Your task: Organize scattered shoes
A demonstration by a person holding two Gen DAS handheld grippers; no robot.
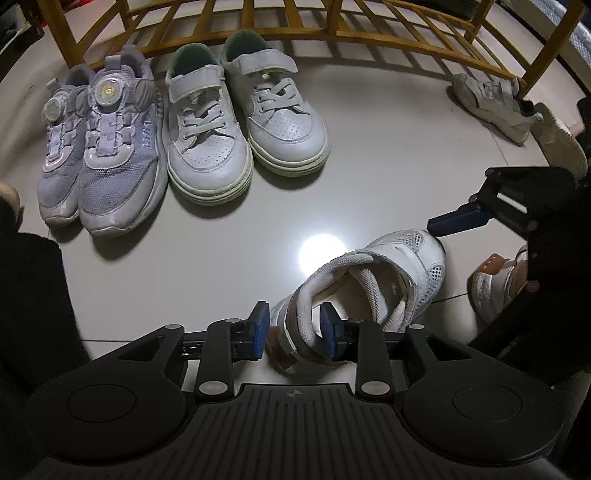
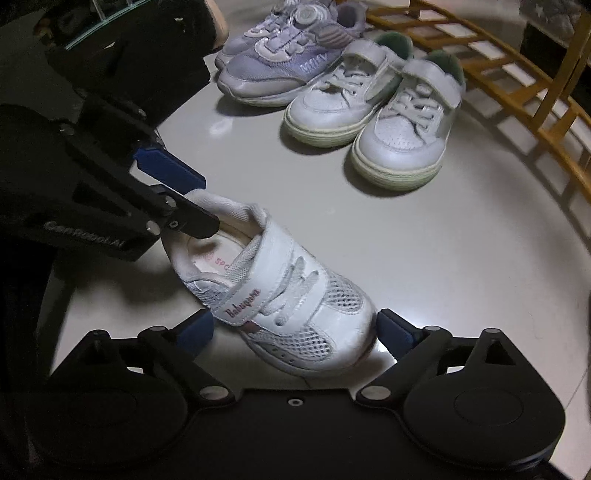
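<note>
A white mesh strap shoe (image 1: 399,266) (image 2: 280,295) lies on the pale tiled floor. My left gripper (image 1: 295,332) (image 2: 184,195) is shut on its heel collar, with one blue pad inside the opening and the other against the back of the heel. My right gripper (image 2: 295,332) is open, its two fingers straddling the toe; one of its fingers (image 1: 458,219) touches the toe tip. A lavender dial-lace pair (image 1: 103,147) (image 2: 280,55) and a white strap pair (image 1: 243,122) (image 2: 373,110) stand side by side before a wooden rack (image 1: 295,22) (image 2: 517,74).
A grey-white sneaker (image 1: 495,107) and a cream knit shoe (image 1: 561,136) lie at the right by the rack's leg. A shoe with a brown patch (image 1: 495,280) sits behind the right gripper. A dark sleeve (image 1: 29,277) fills the left edge.
</note>
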